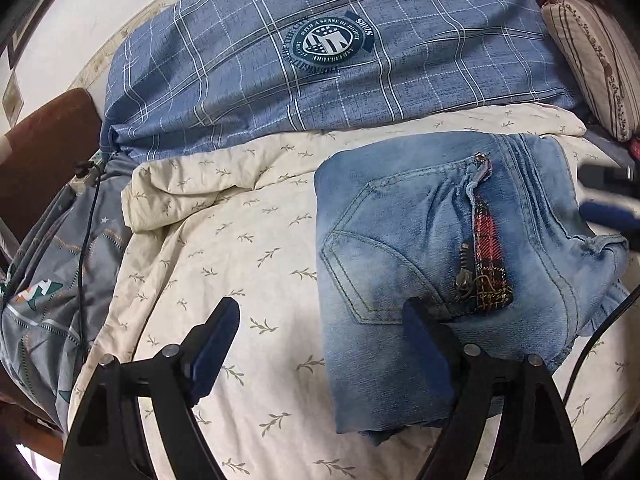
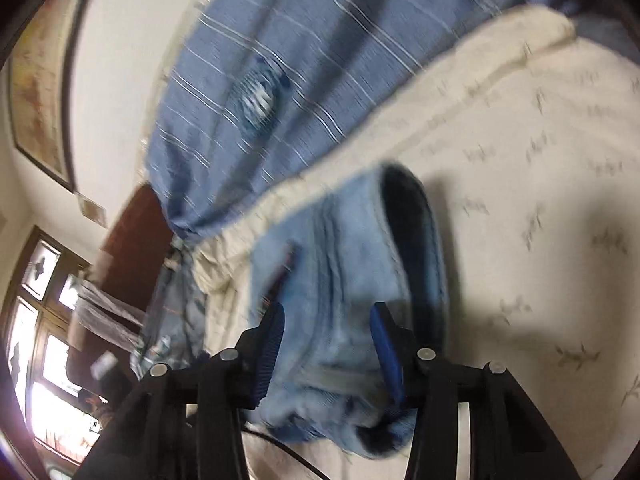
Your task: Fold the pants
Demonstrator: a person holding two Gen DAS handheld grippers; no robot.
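"WITH A SENSE OF HISTORY", blue duvet

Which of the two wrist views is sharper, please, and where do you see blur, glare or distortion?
Left wrist view: sharp and evenly lit, stitching on the folded light-blue denim pants legible, though the fisheye bows the blue checked quilt and darkens the corners. Right wrist view: motion-smeared throughout, the cream leaf-print bedspread streaked, the window at lower left blown out white.

Right gripper: I see jaws apart, straddling bunched denim.
Pants: blurred, seemingly lifted off the cream bedspread.
Behind: blue plaid quilt.
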